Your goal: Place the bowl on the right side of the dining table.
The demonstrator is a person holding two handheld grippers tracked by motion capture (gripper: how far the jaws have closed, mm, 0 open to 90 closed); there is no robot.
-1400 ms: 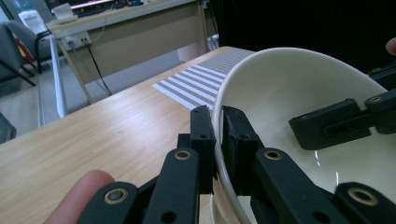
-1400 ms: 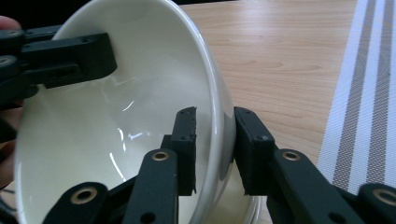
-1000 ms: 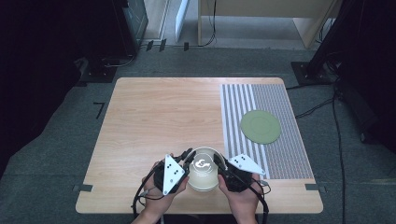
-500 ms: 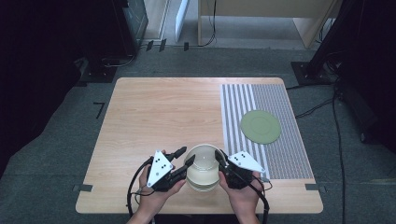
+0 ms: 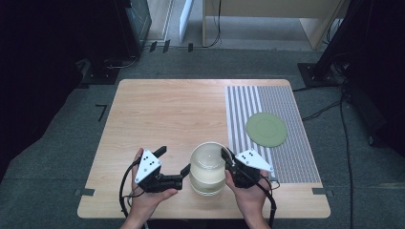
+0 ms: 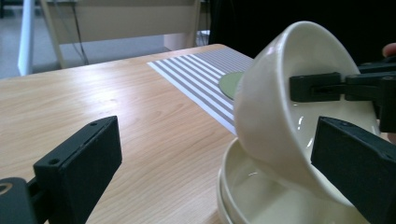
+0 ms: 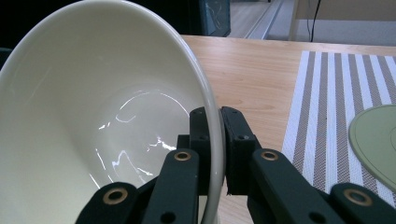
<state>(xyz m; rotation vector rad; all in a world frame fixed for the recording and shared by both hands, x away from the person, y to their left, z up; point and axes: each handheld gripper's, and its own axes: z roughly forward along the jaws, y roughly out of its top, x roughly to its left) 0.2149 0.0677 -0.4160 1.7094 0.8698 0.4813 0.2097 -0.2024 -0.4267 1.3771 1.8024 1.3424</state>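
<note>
Wooden table near the person's edge carries a grey striped placemat at its right side, with a green round coaster lying on it. Cream bowl, tilted on its side, leans on a stack of bowls beneath it; the right gripper pinches its rim between closed jaws. Just beside the bowl, the left gripper has just been opening, jaws wide apart and holding nothing.
</note>
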